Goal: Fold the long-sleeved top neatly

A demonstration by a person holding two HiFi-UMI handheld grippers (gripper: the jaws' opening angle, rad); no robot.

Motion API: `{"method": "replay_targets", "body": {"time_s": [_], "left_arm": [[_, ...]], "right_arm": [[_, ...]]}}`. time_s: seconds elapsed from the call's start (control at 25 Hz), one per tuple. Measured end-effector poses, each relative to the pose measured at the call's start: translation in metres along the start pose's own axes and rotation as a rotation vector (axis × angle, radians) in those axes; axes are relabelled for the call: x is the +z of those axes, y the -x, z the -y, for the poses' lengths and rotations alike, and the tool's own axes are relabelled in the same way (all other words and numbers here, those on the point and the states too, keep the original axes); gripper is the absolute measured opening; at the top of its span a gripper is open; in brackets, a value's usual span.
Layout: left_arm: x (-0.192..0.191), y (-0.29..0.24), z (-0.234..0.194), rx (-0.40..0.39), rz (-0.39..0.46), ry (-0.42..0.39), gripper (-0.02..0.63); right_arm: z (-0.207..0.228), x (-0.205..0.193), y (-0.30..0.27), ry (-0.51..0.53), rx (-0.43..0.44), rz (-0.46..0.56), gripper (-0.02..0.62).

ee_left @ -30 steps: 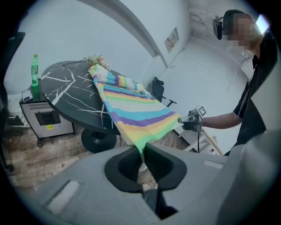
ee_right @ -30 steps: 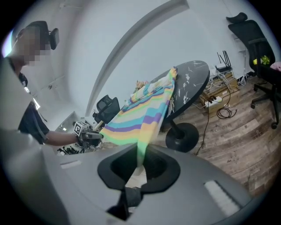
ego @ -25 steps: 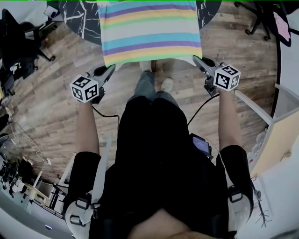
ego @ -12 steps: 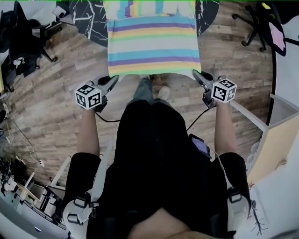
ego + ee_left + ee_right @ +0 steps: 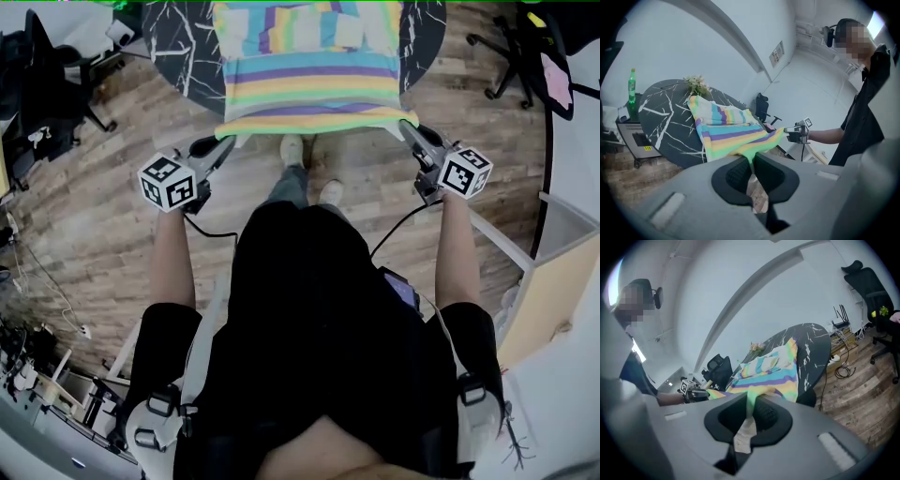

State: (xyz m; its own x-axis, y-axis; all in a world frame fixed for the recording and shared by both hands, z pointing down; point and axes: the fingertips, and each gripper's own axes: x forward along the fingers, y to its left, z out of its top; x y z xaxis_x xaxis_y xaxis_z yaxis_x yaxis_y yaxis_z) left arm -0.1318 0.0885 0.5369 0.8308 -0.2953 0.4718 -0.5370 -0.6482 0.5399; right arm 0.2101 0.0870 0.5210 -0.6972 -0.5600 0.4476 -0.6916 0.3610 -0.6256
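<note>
Ahead of the left gripper [image 5: 225,145] and right gripper [image 5: 409,131] the marble table [image 5: 183,47] bars the way, the striped top [image 5: 309,80] spanning the gap between them. Outside each lies bare wood floor [image 5: 103,234], with office chairs [image 5: 47,84] well beyond.

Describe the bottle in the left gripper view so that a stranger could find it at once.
Find the round black table with white veins, on which the striped top partly lies. Just left of it stands a low dark cabinet, and the bottle stands upright on it. It is the only slim, bright green thing there, unlike the pale flowers on the table.
</note>
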Motion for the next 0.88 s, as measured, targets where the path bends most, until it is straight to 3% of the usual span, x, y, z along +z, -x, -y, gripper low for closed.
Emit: {"method": "replay_targets", "body": {"time_s": [0.32, 0.52, 0.88], "left_arm": [[0.074, -0.004, -0.031, -0.085, 0.071, -0.021, 0.021], [0.107, -0.011, -0.049, -0.087, 0.089, -0.046, 0.021], [0.144, -0.035, -0.084, -0.083, 0.123, 0.13, 0.023]], "right_arm": [[0.01, 0.072, -0.036, -0.024, -0.016, 0.115, 0.02], [0.011, 0.096, -0.053, -0.033, -0.007, 0.157, 0.02], [0.036, 0.119, -0.073, -0.108, -0.026, 0.155, 0.02]]}}
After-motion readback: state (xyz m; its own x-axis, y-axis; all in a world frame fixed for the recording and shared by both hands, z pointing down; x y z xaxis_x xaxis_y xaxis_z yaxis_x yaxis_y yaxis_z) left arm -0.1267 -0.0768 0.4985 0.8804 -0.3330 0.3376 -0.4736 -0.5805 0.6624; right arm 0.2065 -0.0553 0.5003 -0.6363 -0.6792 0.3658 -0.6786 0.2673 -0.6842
